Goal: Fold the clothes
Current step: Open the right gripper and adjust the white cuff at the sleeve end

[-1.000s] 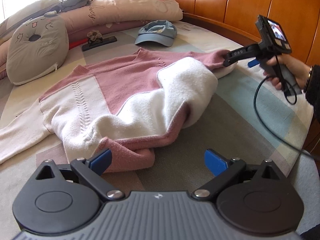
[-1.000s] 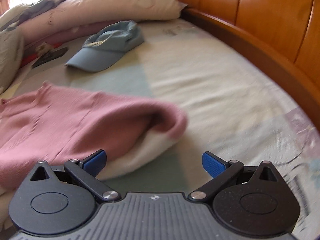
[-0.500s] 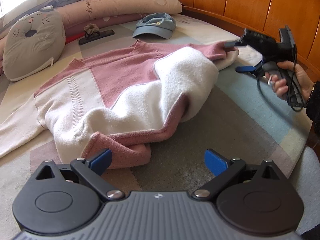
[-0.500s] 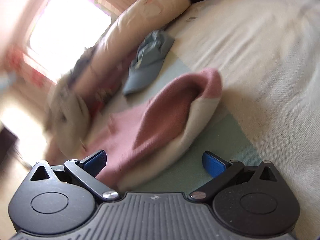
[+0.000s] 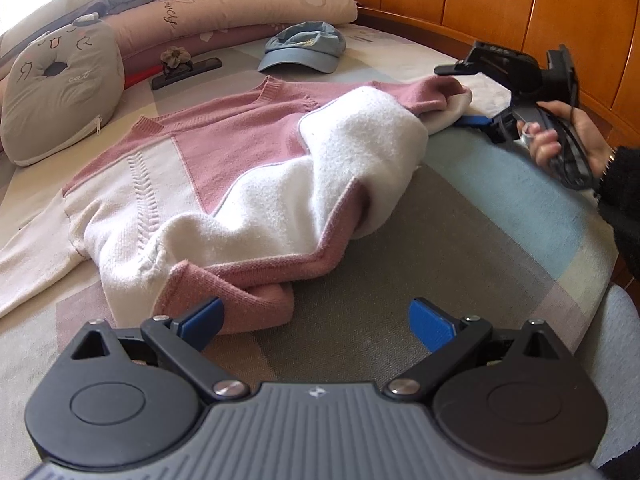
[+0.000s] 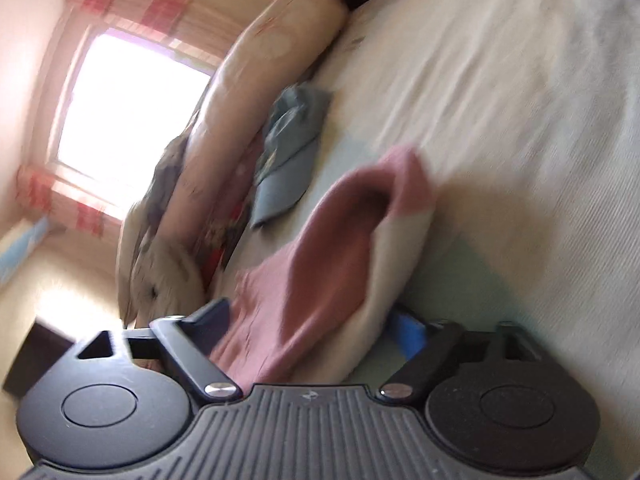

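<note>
Right now a pink and white sweater (image 5: pixel 248 184) lies spread across the bed (image 5: pixel 460 248), its neckline toward the pillows and its right half folded over onto the body, so that a fleecy white inner face shows on top with a pink hem bunched at the near edge. The left claw (image 5: pixel 316 320) hovers low over the bedspread just short of that bunched hem, its blue pads spread wide with nothing between them; the left pad (image 5: pixel 204 316) sits just in front of the pink knit, though whether it touches cannot be told. At the far right, a hand (image 5: pixel 568 136) holds the right claw (image 5: pixel 460 94) turned on its side at the sweater's folded shoulder corner, one finger above the fabric and one below it. From the right wrist view, which is tilted and blurred, the pink and white fold (image 6: pixel 340 272) lies between the spread fingers, which have not closed on it. Beyond the sweater a blue cap (image 5: pixel 304 50) rests on the bed, near a long floral pillow (image 5: pixel 248 4) and a grey cat cushion (image 5: pixel 60 88). A wooden headboard (image 5: pixel 500 12) curves behind the bed.
</note>
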A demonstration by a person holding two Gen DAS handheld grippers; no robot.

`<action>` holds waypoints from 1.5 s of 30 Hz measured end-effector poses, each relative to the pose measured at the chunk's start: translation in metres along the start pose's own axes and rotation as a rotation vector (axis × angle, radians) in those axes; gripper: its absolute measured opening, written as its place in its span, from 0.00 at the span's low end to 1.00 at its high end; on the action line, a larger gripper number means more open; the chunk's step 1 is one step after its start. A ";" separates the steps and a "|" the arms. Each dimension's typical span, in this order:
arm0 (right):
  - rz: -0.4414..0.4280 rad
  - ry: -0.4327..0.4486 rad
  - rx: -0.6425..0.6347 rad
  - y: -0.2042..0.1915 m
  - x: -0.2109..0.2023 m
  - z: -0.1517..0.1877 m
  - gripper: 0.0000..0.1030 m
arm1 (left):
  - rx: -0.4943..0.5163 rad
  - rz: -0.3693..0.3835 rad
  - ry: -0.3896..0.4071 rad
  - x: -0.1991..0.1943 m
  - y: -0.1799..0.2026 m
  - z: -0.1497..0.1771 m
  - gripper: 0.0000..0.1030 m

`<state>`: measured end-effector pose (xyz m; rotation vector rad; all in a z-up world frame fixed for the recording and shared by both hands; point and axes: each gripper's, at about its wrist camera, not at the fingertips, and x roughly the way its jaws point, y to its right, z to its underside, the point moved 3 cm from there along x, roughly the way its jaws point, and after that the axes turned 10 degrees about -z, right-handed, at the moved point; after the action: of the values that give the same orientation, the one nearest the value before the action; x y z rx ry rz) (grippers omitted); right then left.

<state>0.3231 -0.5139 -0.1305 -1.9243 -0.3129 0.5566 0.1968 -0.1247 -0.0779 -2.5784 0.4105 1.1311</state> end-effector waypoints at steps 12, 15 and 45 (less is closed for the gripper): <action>0.095 0.129 0.000 0.020 -0.005 0.012 0.14 | -0.004 0.003 -0.017 0.005 0.001 0.003 0.96; 0.178 0.127 -0.071 0.012 0.006 0.012 0.08 | 0.001 0.005 -0.019 0.005 0.003 0.003 0.96; 0.448 0.045 -0.461 -0.045 -0.053 0.002 0.94 | 0.018 0.011 0.008 -0.008 0.005 0.000 0.96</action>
<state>0.2781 -0.5188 -0.0769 -2.4726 0.0319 0.7814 0.1895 -0.1278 -0.0723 -2.5697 0.4346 1.1156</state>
